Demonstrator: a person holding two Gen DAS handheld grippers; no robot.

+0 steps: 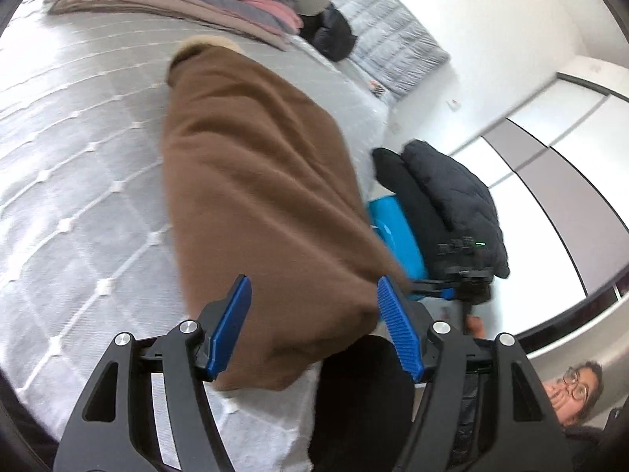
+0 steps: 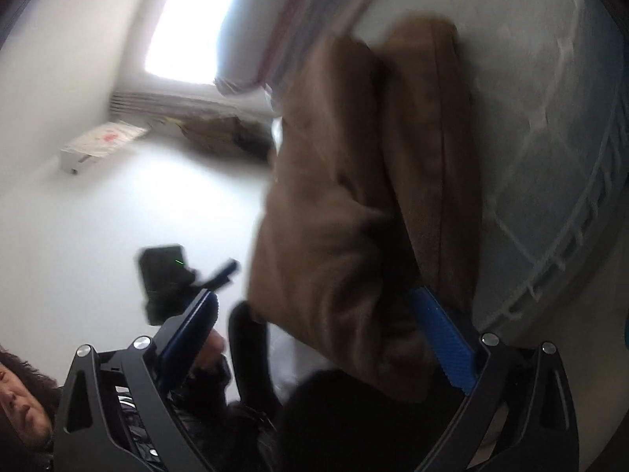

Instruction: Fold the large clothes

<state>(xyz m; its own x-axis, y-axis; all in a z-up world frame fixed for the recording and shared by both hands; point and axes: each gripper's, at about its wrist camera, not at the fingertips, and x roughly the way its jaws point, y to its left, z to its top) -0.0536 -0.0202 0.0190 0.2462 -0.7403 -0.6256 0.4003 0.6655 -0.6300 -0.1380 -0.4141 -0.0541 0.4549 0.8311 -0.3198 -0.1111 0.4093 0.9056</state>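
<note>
The folded brown fleece garment (image 1: 259, 196) with a pale fluffy collar lies lengthwise on the bed's grey-white quilted cover (image 1: 78, 181), its near end hanging over the bed's near edge and its collar end pointing toward the far edge. In the right wrist view the same garment (image 2: 354, 204) shows as two thick folded layers, blurred. The left gripper (image 1: 314, 326) hovers at the garment's near end with its blue ribbed jaws apart; the cloth lies between them, but no pad visibly presses on it. The right gripper (image 2: 334, 338) has its jaws spread wide, one blue finger (image 2: 444, 342) lying against the brown cloth, the other clear of it. Near the bed's far edge sits a stack of folded grey, pink and beige clothes (image 1: 177, 4), beside a dark padded jacket (image 1: 330, 31). Off the bed's right edge, black padded clothes (image 1: 452, 196) rest on a bright blue object (image 1: 397, 232)
</note>
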